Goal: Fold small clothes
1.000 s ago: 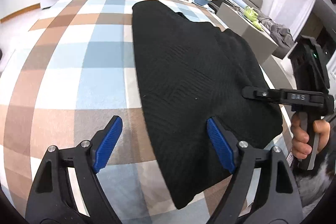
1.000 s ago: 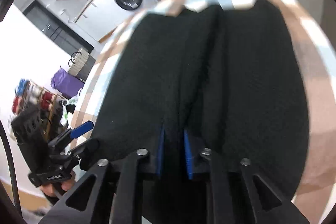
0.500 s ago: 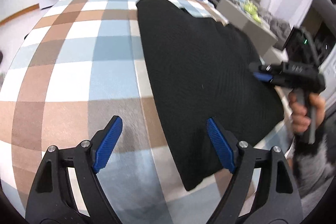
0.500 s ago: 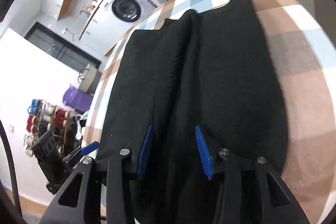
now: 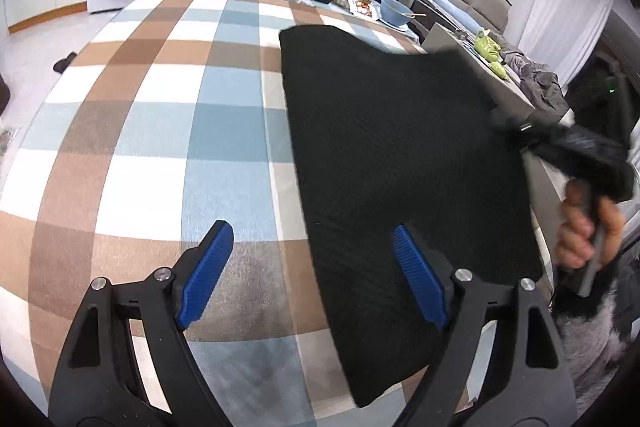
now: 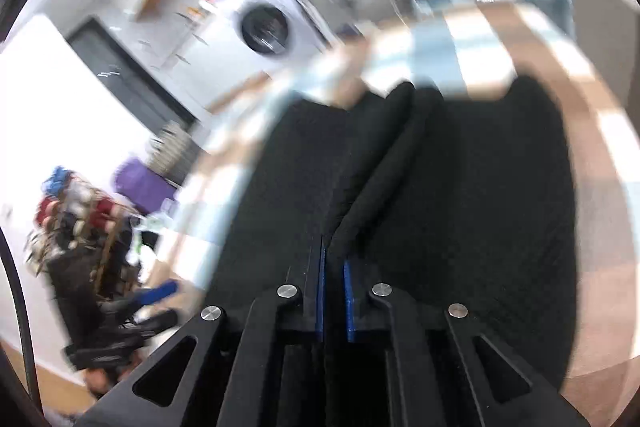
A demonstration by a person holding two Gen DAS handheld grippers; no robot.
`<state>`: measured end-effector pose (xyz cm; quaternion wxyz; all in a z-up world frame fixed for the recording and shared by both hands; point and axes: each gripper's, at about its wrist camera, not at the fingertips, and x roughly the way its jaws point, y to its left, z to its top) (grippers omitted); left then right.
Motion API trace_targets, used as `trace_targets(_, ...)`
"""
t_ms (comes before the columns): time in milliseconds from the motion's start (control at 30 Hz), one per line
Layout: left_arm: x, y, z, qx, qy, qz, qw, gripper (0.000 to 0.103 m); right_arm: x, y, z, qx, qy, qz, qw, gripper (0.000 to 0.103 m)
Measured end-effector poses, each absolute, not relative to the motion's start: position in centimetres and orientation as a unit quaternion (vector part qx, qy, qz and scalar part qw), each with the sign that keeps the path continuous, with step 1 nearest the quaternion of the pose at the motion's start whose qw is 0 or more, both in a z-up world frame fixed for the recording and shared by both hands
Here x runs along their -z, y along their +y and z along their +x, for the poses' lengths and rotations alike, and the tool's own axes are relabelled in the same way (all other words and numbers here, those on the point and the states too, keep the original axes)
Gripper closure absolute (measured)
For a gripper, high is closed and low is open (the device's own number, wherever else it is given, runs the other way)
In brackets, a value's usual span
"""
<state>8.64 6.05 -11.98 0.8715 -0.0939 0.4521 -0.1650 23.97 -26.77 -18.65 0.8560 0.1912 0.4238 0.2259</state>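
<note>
**R gripper pinches black garment on checked table**

Black knit garment [image 5: 400, 163] lies on a plaid cloth [image 5: 160, 131], toward its right side. Right gripper [image 6: 333, 291] jaws just closed, clamping a raised ridge of the fabric. Left gripper [image 5: 316, 275] wide open, nothing between pads, above the garment's near-left edge.

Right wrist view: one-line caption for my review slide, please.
Right claw shut on a raised fold of the black garment, which lies on the checked tablecloth; background blurred.
</note>
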Motion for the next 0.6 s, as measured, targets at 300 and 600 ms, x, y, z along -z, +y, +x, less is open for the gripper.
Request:
trace_targets(300,12.6,3.9,9.0,0.158,0.463,-0.061,0.87,0.022,21.0,-31.8,24.4,-0.146,0.477,0.198,0.844,0.089)
trace_targets(600,14.9,1.8,12.1,0.162,0.496,-0.076,0.85,0.028,23.4,-32.3,21.1,-0.193,0.485,0.251,0.815,0.067)
